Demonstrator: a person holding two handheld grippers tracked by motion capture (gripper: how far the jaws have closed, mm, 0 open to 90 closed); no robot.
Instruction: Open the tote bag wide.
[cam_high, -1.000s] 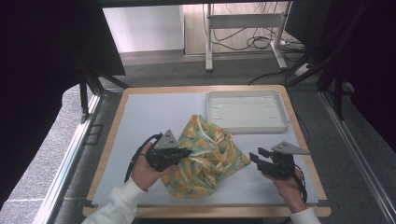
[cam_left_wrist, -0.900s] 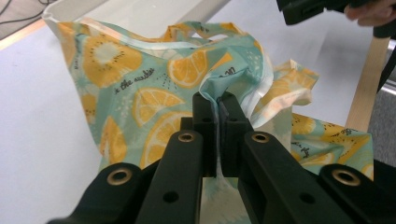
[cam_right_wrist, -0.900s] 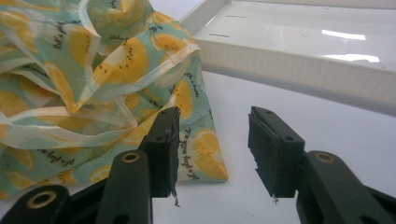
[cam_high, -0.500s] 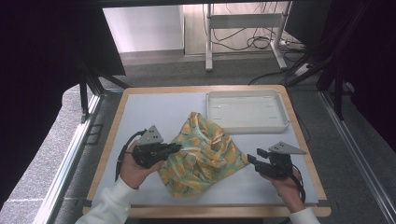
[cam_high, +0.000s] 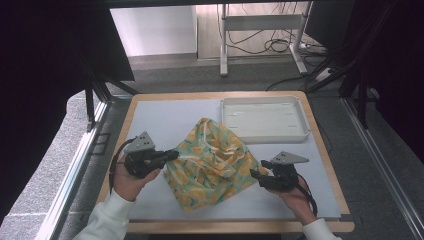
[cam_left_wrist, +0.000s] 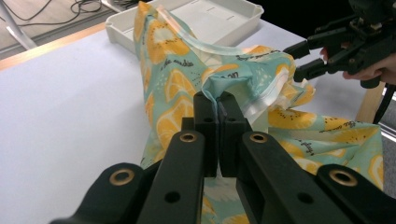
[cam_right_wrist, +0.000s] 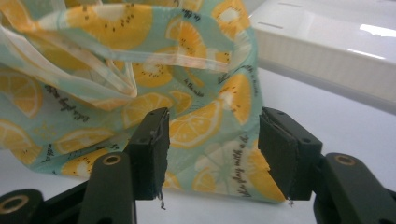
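I am spreading the citrus-print cloth (cam_high: 212, 162), which lies bunched in the middle of the table (cam_high: 165, 120), just near of the white tray (cam_high: 263, 119). My left gripper (cam_high: 172, 154) is clenched on the cloth's left edge, lifting a fold of it. My right gripper (cam_high: 254, 175) has just been opening, its jaws apart around the right corner without pressing, so next I judge it must close there and pull right.
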